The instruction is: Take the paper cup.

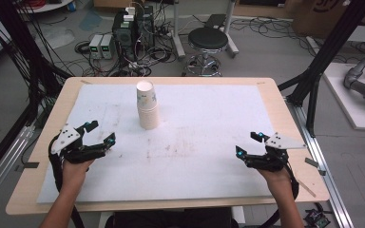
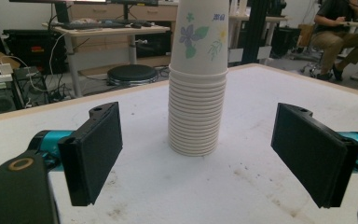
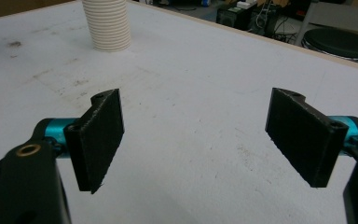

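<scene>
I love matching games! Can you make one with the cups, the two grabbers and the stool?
Things:
1. stack of paper cups
2. left gripper
3. right gripper
4. round stool

Places or states:
A. on the floor beyond the table's far edge
B. open, at the right of the white mat
C. upright, toward the far middle of the mat
D. open, pointing toward the cups from the mat's left

Pairs: 1-C, 2-D, 3-B, 4-A
</scene>
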A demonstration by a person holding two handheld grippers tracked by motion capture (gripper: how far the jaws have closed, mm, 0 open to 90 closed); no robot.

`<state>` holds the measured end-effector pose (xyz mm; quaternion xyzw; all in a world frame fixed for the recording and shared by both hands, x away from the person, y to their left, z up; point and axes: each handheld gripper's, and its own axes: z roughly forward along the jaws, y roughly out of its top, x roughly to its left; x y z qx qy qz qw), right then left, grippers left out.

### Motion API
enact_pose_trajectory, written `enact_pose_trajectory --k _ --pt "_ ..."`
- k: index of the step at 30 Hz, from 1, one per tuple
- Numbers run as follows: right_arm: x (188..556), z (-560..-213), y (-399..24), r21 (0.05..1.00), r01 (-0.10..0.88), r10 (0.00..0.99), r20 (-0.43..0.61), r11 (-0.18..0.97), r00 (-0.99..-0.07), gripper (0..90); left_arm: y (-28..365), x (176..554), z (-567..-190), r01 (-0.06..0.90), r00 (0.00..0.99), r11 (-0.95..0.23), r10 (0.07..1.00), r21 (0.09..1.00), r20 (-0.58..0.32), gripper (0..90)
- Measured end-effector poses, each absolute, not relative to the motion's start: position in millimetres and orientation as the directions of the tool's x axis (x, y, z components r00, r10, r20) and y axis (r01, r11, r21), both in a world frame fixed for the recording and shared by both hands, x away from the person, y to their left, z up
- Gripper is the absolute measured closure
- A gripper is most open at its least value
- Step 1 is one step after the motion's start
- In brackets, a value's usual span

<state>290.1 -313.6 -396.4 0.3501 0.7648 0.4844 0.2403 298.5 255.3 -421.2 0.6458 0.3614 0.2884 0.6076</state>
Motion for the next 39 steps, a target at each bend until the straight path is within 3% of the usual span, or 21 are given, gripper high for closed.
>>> enact_pose_trajectory --k 21,39 --pt "289.2 -395.9 -308.7 0.906 0.317 0.758 -0.006 0.281 -0.653 19.5 253.6 301.5 -421.0 0.178 0.591 0.028 0.796 0.984 -0.130 15.5" --pt "289.0 -394.4 -304.0 0.900 0.310 0.743 -0.022 0.305 -0.669 19.5 239.0 317.4 -390.2 0.175 0.642 0.045 0.752 0.984 -0.148 15.7"
